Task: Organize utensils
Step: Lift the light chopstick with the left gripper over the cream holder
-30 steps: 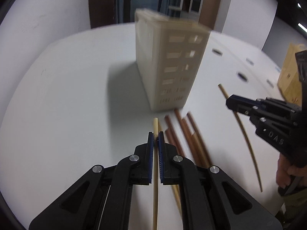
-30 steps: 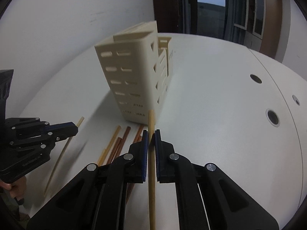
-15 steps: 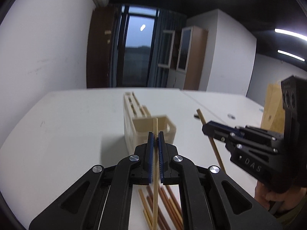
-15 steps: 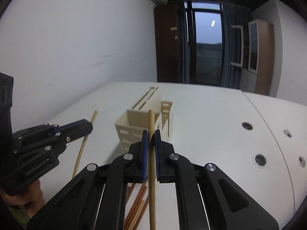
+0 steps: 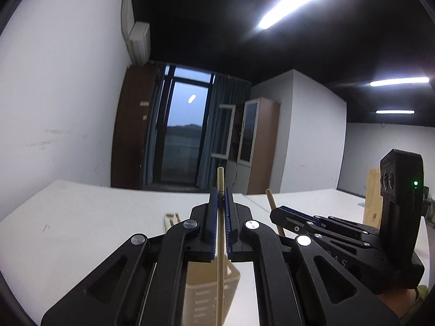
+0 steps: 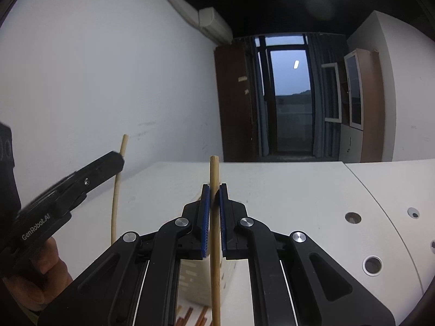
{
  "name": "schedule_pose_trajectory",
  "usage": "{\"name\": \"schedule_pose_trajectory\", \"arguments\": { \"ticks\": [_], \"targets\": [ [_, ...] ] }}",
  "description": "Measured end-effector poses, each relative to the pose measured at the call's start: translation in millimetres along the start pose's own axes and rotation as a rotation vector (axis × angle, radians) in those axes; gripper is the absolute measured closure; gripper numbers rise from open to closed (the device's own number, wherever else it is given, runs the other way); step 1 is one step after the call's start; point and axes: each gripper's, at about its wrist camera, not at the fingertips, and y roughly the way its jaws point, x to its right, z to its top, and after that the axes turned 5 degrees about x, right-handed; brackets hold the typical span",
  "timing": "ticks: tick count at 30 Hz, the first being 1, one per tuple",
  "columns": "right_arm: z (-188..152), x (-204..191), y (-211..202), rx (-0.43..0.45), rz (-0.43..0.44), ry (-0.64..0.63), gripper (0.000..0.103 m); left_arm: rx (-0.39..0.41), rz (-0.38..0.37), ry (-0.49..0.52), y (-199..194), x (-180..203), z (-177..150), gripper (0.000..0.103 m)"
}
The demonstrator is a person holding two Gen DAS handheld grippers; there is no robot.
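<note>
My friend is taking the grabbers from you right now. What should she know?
Left gripper: shut on a pale chopstick, held upright above the table.
Right gripper: shut on a tan chopstick, also upright.
The cream utensil holder stands on the white table, just under both grippers. More brown chopsticks lie on the table in front of it.
Done: both sticks picked up. No stick shows in the holder.
Left: drop both into the holder, then collect the loose ones.
</note>
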Motion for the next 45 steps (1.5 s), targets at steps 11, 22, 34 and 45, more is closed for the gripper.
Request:
{"name": "schedule_pose_trajectory", "arguments": {
  "ticks": [11,22,34,45],
  "targets": [
    [32.6,9.1,6.6,0.219,0.117,0.039,0.095,0.207,0.019,-0.011,16.1,4.8,3.9,0.099],
    [51.3,24.1,14.4,0.425,0.173,0.114,0.095,0.341,0.043,0.055,31.6,22.2,7.7,0.099],
    [34.8,30.9,43.9,0.52,0.189,0.133,0.095,0.245,0.054,0.042,58.7,12.3,-11.2,0.099],
    [31.7,28.9,48.1,0.529,0.211,0.149,0.095,0.187,0.048,0.019,61.1,6.3,-18.7,0.099]
  ]
}}
